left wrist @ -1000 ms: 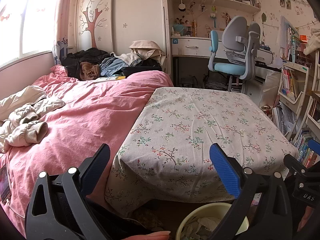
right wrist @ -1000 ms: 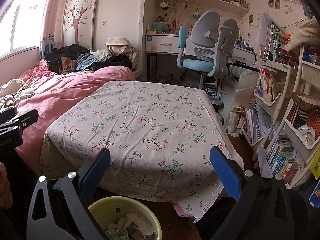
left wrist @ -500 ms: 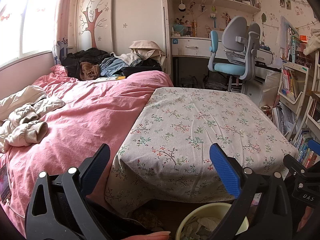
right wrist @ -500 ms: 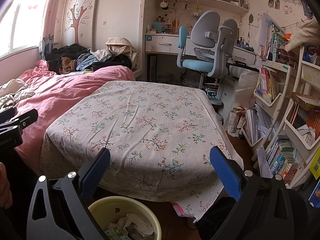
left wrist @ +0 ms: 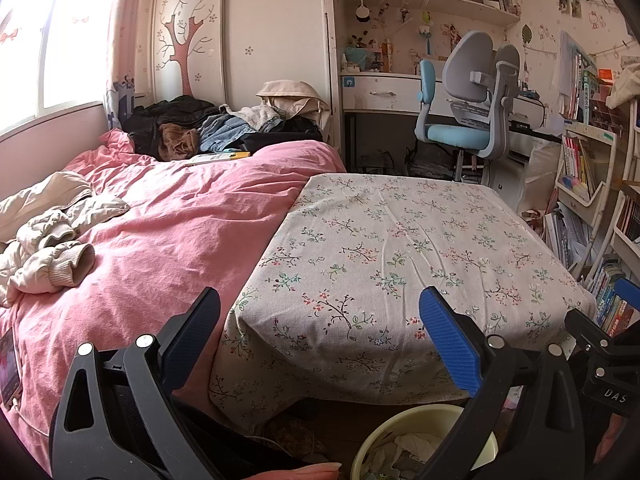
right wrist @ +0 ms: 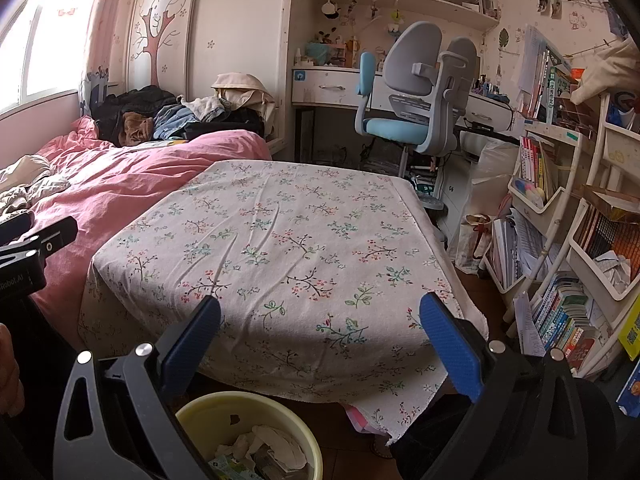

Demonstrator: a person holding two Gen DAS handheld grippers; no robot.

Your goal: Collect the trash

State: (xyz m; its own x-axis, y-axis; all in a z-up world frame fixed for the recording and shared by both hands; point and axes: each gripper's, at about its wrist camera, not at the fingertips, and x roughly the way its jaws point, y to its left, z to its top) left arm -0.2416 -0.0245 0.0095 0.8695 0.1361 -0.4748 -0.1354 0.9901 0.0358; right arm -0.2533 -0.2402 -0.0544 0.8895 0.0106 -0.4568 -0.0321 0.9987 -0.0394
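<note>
From the left wrist camera, the left gripper (left wrist: 320,344) has its two blue-padded fingers spread wide apart with nothing between them, held above the near edge of a low table (left wrist: 400,248) draped in a flowered cloth. At about five o'clock, at the bottom edge of the picture, a pale yellow bin (left wrist: 404,424) stands on the floor just in front of the table, with crumpled paper trash (left wrist: 404,446) inside it. A pink bed (left wrist: 160,220) fills the nine o'clock side, a cream jacket (left wrist: 48,240) lying on it and a heap of dark clothes (left wrist: 208,128) at its far end. At one o'clock a blue and grey desk chair (left wrist: 468,100) stands before a desk. Part of the other tool shows at four o'clock. From the right wrist camera, the right gripper (right wrist: 320,344) likewise has its fingers wide apart and empty, over the same table (right wrist: 280,240). The bin (right wrist: 224,412) sits at about seven o'clock, just in front of the table, holding crumpled paper trash (right wrist: 264,446). Bookshelves (right wrist: 560,220) crowded with books fill the three o'clock side, and the chair (right wrist: 412,92) stands at twelve o'clock.
</note>
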